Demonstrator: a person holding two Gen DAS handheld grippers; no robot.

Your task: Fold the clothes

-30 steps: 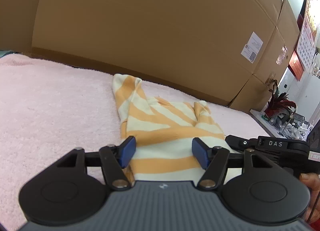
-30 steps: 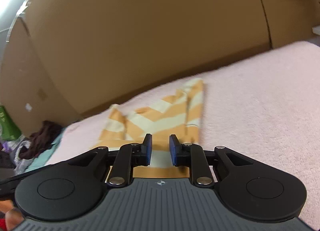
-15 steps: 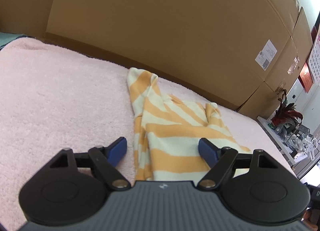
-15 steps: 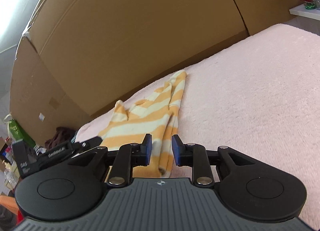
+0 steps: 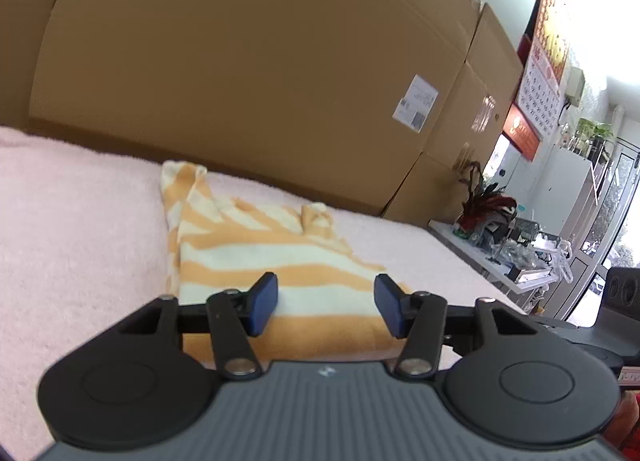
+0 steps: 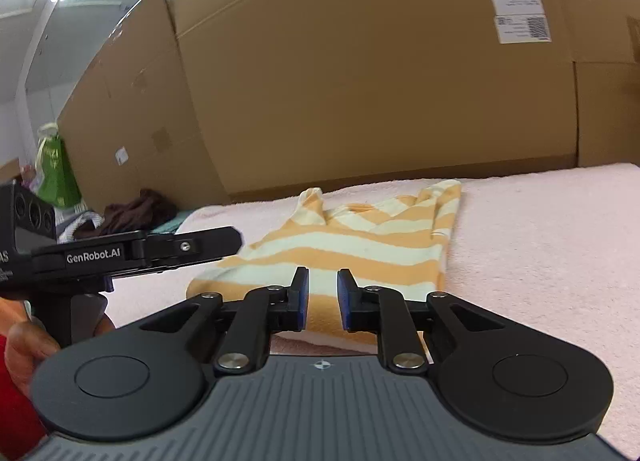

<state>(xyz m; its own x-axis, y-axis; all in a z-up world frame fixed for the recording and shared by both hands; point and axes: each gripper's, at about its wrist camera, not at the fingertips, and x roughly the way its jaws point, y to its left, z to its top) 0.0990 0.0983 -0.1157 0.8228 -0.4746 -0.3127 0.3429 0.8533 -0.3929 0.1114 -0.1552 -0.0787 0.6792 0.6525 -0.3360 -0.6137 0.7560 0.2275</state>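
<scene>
Closest to the lens, the left hand-held gripper (image 5: 326, 297): released, jaws about half apart after just closing in, with nothing pressed between the blue pads. Hovered over the hem of the striped garment (image 5: 280, 257) that is farthest from the cardboard boxes (image 5: 240, 81). Cloth showed in the gap but only as background, not as a grasp.

Next to it, the right hand-held gripper (image 6: 322, 293): also released, jaws just narrowed to a slim gap, with no fabric pinched there. Pointed across the same hem, towards the boxes.

Seemed about equally near to that hem, both of them, on the side of the garment away from the boxes. In the right view, the left tool reached in beside the garment's left corner, with a person's hand (image 6: 24, 345) under its handle.

Lay flat and partly folded, the garment, in orange and cream stripes. Ran with its long axis straight from the hem towards the boxes. Ended with two bunched tips close before the foot of the boxes, not touching them as far as could be seen. Likely called for a grasp at the hem and a lift towards the boxes.

Under everything, a pink terry cover (image 5: 80, 241), soft, reaching up to the boxes.

Beyond the right end of the boxes, a white shelf with a red-leaved plant (image 5: 484, 205) and a wall calendar (image 5: 540, 81). Beyond their left end, a heap of dark clothes (image 6: 136, 209) and a green bag (image 6: 56, 173).
</scene>
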